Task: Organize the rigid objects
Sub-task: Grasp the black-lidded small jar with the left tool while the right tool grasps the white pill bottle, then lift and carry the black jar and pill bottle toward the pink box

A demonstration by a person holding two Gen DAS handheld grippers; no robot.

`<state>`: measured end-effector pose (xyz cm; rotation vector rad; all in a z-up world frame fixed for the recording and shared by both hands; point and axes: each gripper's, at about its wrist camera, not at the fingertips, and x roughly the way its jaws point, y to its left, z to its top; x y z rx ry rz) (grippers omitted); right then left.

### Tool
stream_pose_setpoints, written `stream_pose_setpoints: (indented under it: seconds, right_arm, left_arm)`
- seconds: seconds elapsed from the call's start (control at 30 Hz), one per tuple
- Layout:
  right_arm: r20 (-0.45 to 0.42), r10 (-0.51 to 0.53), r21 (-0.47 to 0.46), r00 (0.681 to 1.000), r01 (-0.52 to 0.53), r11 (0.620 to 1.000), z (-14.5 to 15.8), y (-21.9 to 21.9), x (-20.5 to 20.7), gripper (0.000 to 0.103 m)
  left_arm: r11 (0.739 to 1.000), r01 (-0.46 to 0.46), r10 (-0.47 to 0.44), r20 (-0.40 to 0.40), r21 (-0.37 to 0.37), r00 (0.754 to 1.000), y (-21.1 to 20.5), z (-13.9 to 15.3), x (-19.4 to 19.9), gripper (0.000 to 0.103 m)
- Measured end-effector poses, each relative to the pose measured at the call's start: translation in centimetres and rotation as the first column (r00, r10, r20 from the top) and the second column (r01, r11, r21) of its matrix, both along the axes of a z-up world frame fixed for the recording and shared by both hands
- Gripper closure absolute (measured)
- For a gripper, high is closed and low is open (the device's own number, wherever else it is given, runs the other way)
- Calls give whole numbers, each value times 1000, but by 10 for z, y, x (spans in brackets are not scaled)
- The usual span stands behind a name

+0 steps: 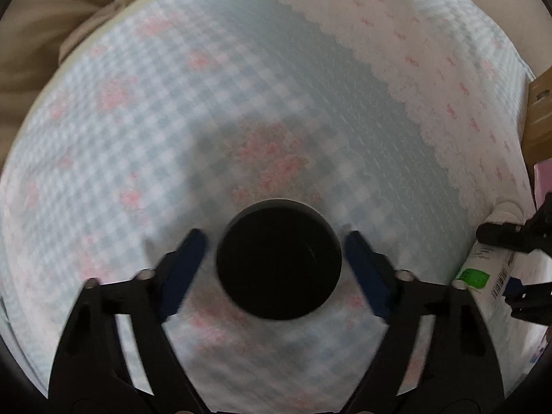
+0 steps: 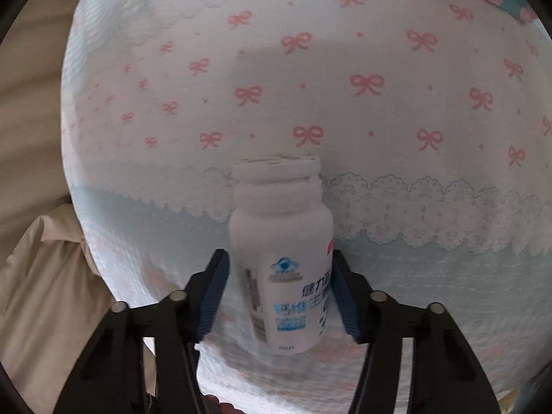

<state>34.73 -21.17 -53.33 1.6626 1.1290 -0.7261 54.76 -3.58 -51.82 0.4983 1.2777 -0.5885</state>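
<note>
A black round container (image 1: 279, 258), seen from straight above, stands on the checked blue-and-pink cloth (image 1: 155, 120). My left gripper (image 1: 276, 241) straddles it, open, with a thin gap between each blue pad and the container's sides. In the right wrist view a white pill bottle (image 2: 281, 241) with a blue printed label has its cap end pointing away from the camera. My right gripper (image 2: 280, 276) is shut on the bottle's body, both blue pads against its sides. The same bottle (image 1: 483, 276) shows at the right edge of the left wrist view, between the right gripper's black fingers (image 1: 500, 234).
The cloth has a white band with pink bows (image 2: 345, 86) and a lace-print border (image 2: 414, 214). Beige fabric (image 1: 51, 17) lies beyond the cloth's edge. A cardboard box (image 1: 540, 117) and a pink item (image 1: 543, 179) sit at the right.
</note>
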Motion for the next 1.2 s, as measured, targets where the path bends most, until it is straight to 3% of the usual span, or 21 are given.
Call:
stream_pose_setpoints:
  seconds: [0.03,0.1,0.17,0.57,1.0,1.1,1.2]
  right_arm:
    - [-11,-8,6,1000,8,1000,-2,0,-1,56]
    - [-5,-33,18,999,33,999,-4,-1,-5,56]
    - [-13,-51,27,999,52,998,-5,-4,-9,56]
    - [38,-41,48,998,39,998,-8,-11,-23,56]
    - [99,192,-85,976,-184,979,39,-14,-40,56]
    - [111,282,-142,953,-265,954,59,-11,-43,56]
    - [109,418,-229,902,-387,893,88,-8,-51,56]
  left_arm:
    - [1000,0,0,6,3,1000,-2,-2,-1,29]
    - [1000,9,-9,19,-10,1000,-4,-1,-4,45]
    - [1000,16,-16,34,-5,999,-7,0,-5,50]
    - [1000,-11,11,51,1,999,-1,10,-16,50]
    - [999,-25,27,109,-22,994,18,72,-63,50]
    - [999,-32,36,119,-32,992,23,91,-74,50]
    - [998,-43,48,123,-47,991,28,116,-92,50]
